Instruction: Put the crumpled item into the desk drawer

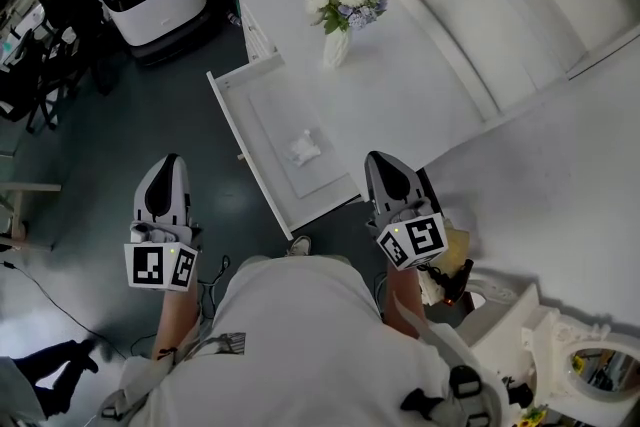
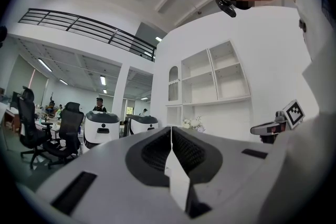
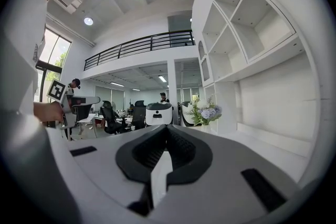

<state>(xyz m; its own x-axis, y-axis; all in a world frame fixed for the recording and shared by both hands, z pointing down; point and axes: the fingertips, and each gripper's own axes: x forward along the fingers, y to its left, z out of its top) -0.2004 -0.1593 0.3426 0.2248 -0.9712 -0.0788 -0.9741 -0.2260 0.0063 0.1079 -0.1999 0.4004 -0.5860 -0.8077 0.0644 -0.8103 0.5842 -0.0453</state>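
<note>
Closest of all is the person's white shirt (image 1: pixel 290 335), and just ahead of it, one at either side, sit the two grey tools with their marker cubes. The left tongs (image 1: pixel 169 173) are pressed together with nothing between them, as the left gripper view shows (image 2: pixel 170 150). The right tongs (image 1: pixel 385 173) are likewise pressed together on nothing (image 3: pixel 167 145). Both hang near the body, well apart from the furniture.

Between and beyond them, the shallow white pull-out drawer (image 1: pixel 232 120) stands open from the edge of the white worktop (image 1: pixel 410 85). The small crumpled white wad (image 1: pixel 305 148) (paper or tissue, too small to tell) lies on the drawer's floor, roughly mid-drawer and clear of its walls. A white vase of pale flowers (image 1: pixel 338 13) stands upright further back on the worktop, well away from the drawer.

By my reading, the placing step is done, since the wad rests inside and neither tool holds it. If anything is left, it is shutting the drawer: a closed tool tip set squarely against the front rail and pushed straight in, gently enough that the light wad does not slide or catch at the back edge.
</note>
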